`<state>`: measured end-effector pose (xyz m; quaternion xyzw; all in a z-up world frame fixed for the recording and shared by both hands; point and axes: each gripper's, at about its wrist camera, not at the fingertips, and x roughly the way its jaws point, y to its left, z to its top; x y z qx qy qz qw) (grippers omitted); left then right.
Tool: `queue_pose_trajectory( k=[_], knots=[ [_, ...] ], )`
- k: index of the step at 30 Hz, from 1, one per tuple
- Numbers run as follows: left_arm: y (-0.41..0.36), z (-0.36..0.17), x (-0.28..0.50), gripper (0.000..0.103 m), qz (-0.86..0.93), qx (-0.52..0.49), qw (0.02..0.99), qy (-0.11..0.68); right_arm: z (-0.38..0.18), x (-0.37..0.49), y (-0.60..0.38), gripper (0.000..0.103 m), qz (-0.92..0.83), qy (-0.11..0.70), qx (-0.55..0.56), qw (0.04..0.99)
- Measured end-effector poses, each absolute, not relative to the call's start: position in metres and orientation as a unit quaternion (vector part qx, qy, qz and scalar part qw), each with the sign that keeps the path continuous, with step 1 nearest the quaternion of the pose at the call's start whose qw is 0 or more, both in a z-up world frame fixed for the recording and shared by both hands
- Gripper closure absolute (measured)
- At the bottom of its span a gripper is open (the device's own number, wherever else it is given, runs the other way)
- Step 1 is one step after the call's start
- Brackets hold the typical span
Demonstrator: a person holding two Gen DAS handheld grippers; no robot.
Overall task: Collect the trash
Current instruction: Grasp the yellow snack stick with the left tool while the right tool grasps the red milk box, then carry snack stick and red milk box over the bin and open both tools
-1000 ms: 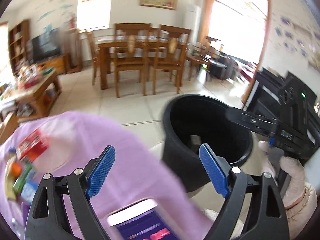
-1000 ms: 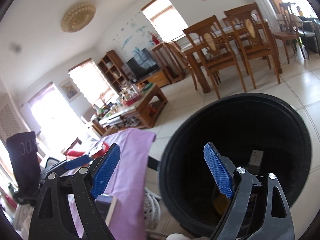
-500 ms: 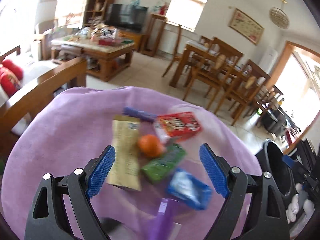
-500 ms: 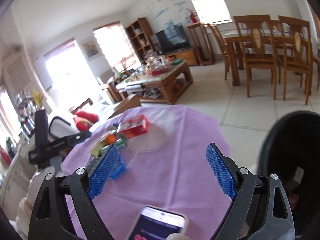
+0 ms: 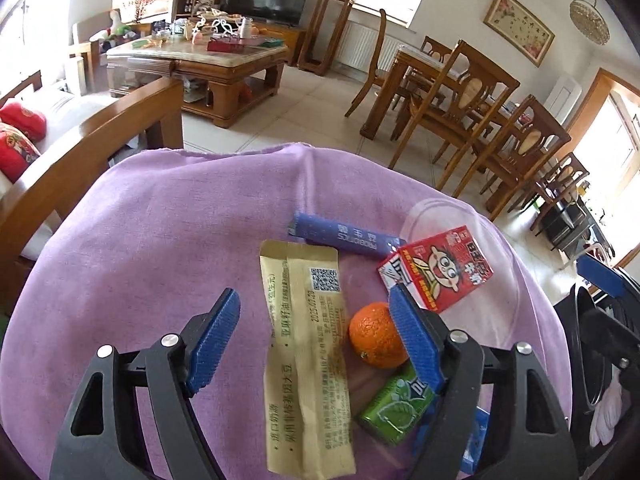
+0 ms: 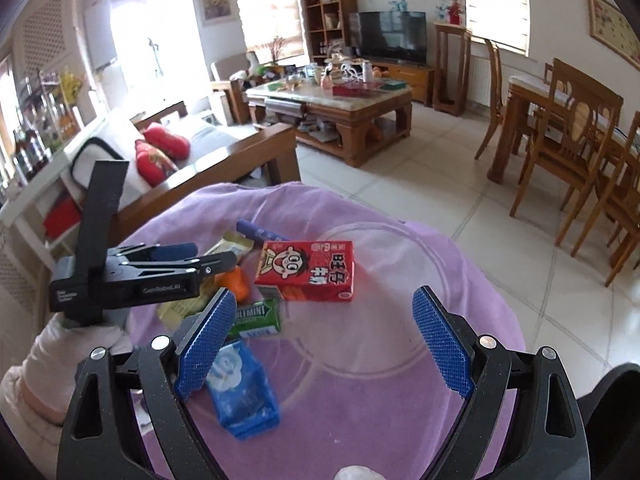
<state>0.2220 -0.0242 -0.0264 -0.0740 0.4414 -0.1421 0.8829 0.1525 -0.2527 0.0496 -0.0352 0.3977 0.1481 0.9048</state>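
Left wrist view: the left gripper (image 5: pixel 314 338), fingers closing with nothing pressed, straddles a beige sachet (image 5: pixel 308 360) on the purple-clothed counter (image 5: pixel 160 240); an orange (image 5: pixel 376 336) and the "PROBIOTICS" stick (image 5: pixel 344 236) lie alongside. Right wrist view: the right gripper (image 6: pixel 324 338), fingers opening and empty, hovers over a clear plate (image 6: pixel 400 304) between a blue packet (image 6: pixel 244 392), green "…LEMINT" gum (image 6: pixel 256 316) and red carton (image 6: pixel 308 270).

Lilac-purple cloth (image 5: pixel 160 248) over the whole table. Red drink carton (image 5: pixel 438 268) with a cartoon face near the far right edge, violet stick sachet (image 5: pixel 344 236) with pale lettering just behind. Pale yellow packet (image 5: pixel 308 356) with olive print and a black QR code. Bright orange fruit (image 5: pixel 374 336). Green gum pack (image 5: pixel 396 408) with a leaf pattern, blue tissue pack (image 6: pixel 242 394) with white print. Blue textured pads (image 6: pixel 440 348) on black frames.
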Motion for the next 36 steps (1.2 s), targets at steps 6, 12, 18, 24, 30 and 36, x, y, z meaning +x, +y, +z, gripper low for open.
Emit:
queue_pose_trajectory(
  k=[6,12,18,24,30,36],
  knots=[
    [-0.001,-0.034,0.218,0.028,-0.132,-0.099,0.880,0.446,0.012,0.202,-0.227,0.006,0.131,0.436,-0.070,0.888],
    [0.002,-0.030,0.208,0.031,-0.139,-0.097,0.878,0.447,-0.024,0.234,-0.204,0.006,0.126,0.474,-0.075,0.868],
    [0.007,-0.029,0.214,0.031,-0.141,-0.114,0.878,0.443,-0.040,0.245,-0.189,0.006,0.126,0.481,-0.086,0.863],
    [-0.007,-0.029,0.219,0.057,-0.129,-0.070,0.884,0.443,-0.044,0.242,-0.189,0.015,0.135,0.474,-0.085,0.866],
    [-0.004,-0.031,0.219,0.081,-0.145,-0.073,0.882,0.443,-0.025,0.218,-0.215,0.015,0.150,0.464,-0.042,0.872],
    [0.000,-0.018,0.206,0.085,-0.157,-0.083,0.895,0.410,0.016,0.174,-0.237,0.015,0.175,0.427,-0.006,0.887]
  ],
)
